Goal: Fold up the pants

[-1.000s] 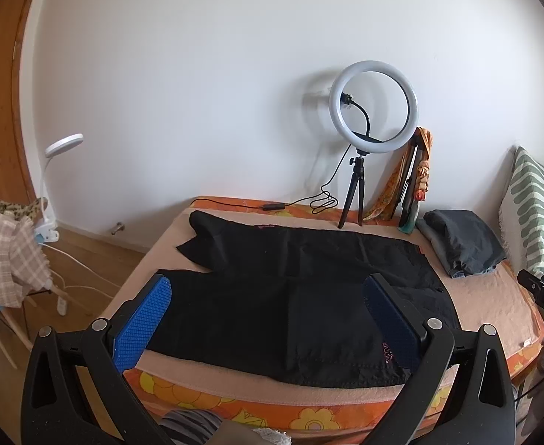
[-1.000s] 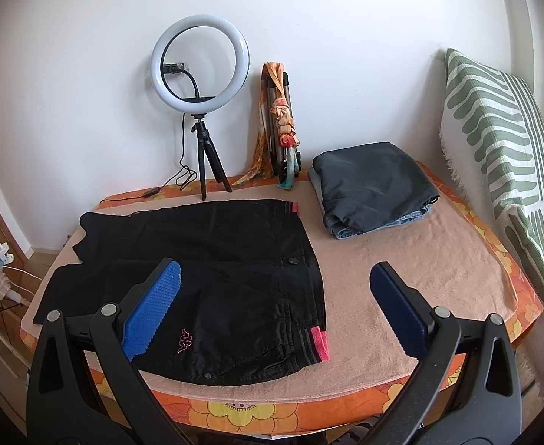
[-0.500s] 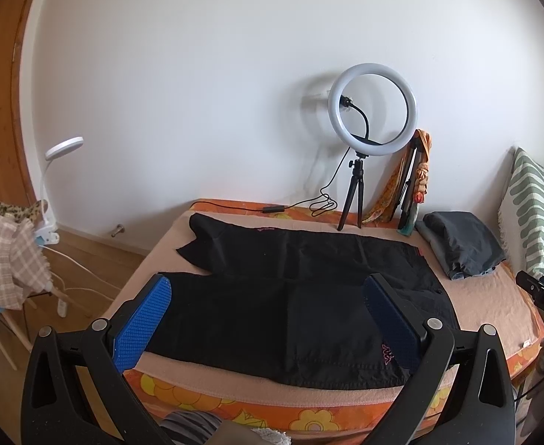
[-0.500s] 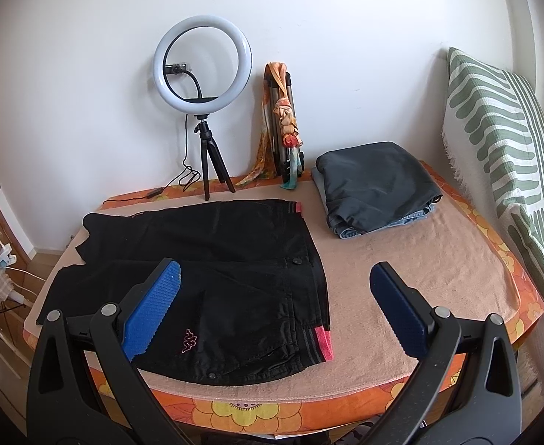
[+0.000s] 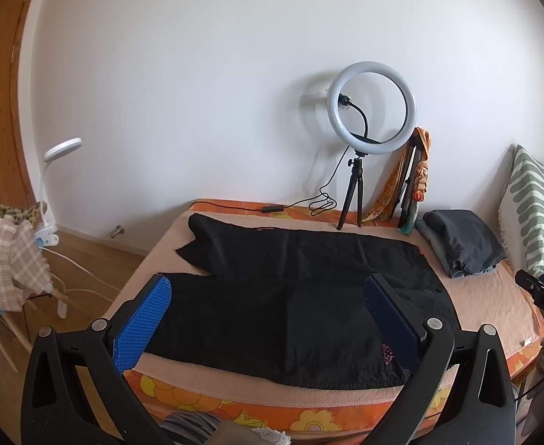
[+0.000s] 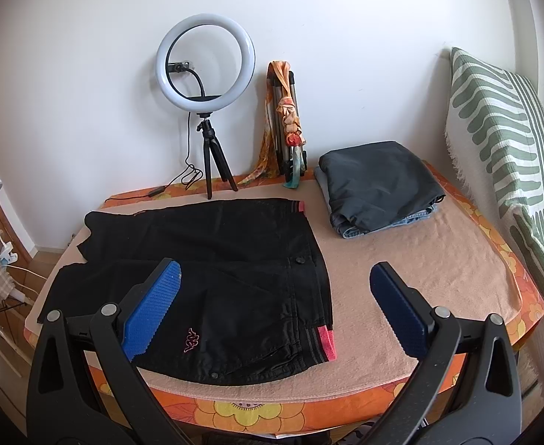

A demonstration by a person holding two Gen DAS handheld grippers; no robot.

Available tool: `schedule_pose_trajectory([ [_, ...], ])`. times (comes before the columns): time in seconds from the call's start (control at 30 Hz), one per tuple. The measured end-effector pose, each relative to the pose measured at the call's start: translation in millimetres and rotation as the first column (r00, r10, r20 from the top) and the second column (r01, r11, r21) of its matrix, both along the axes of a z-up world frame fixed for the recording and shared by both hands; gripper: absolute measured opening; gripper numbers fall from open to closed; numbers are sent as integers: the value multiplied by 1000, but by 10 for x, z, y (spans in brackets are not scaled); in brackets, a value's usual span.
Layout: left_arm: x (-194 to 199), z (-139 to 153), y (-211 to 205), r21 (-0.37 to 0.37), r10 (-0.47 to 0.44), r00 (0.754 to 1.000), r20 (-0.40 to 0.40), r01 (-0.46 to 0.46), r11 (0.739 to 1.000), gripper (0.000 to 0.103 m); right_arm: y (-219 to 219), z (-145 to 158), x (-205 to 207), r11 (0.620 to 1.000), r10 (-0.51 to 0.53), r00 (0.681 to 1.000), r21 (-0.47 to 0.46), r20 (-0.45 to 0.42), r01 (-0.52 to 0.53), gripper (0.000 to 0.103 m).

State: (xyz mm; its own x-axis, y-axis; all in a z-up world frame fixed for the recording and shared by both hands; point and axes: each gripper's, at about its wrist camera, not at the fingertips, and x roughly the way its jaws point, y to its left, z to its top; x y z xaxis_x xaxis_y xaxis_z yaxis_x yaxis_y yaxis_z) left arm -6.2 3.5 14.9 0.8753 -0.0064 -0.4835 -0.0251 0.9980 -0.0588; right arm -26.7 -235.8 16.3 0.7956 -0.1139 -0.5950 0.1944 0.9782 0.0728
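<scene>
Black pants (image 5: 294, 296) lie spread flat on the table (image 6: 420, 259), which has a peach blanket over an orange floral cloth. Waistband w/ red-striped ends (image 6: 325, 343) is on the right side, legs run off to the left, near the table's left edge. Small pink logo (image 6: 191, 339) sits on the near leg, close to the front edge. The two legs aren't stacked – far one lies beside the near one, its cuff end a bit rumpled by the back-left corner.

Left gripper (image 5: 268, 319) hangs in front of the table above the near leg, jaws spread wide, nothing between the blue pads (image 5: 142, 324). Not touching fabric as far as I can see. Right gripper (image 6: 275, 307) is likewise wide apart & empty, held over the waistband end; its left pad (image 6: 151, 309) lines up over the pants, the right one over bare blanket.

Behind the pants, against the white wall: a ring light (image 6: 205, 57) on a small black tripod, its cable trailing along the back of the table. Next to it a folded stand w/ an orange scarf (image 6: 286, 115) wrapped round it. Back-right corner – a stack of folded clothes (image 6: 377, 185), dark grey on top, denim underneath, well apart from the pants. Green-striped pillow (image 6: 501, 137) leans at the right. Off to the left on the floor side, a white desk lamp (image 5: 55, 170) and a chair w/ checked cloth (image 5: 1, 259).
</scene>
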Motion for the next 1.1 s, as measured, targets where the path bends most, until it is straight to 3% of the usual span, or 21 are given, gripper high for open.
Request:
schedule_pose_trajectory([
  [1.1,97,-102,54,25,9,1000,-24,-9,1000,103,114,-80,46,1000,10,1000,9,-7,-10,103],
])
